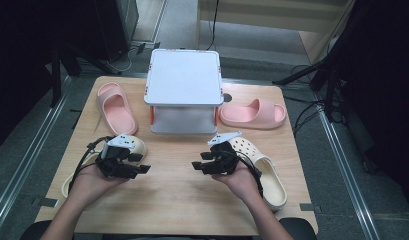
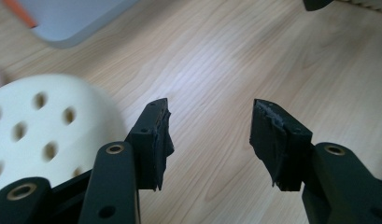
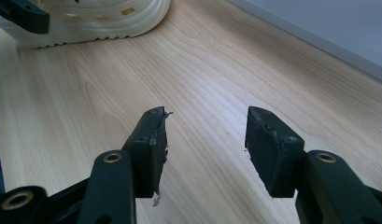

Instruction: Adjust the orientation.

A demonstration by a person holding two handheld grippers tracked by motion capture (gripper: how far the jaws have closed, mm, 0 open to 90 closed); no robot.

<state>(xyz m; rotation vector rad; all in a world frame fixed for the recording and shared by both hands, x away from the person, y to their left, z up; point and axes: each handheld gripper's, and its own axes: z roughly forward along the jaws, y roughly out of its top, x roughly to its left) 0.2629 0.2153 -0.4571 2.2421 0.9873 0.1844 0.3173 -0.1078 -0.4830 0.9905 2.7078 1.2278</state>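
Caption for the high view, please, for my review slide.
Two open hand-held grippers, left and right, hover over a wooden table between cream clogs, pink slides and a white box.

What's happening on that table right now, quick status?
Left gripper and right gripper: both open, empty, facing each other over bare wood. Cream clogs beside each hand, pink slides flank the white lidded box. Nothing between the jaws.

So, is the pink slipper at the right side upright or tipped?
Tipped: the right pink slipper lies on its side, its opening facing the camera.
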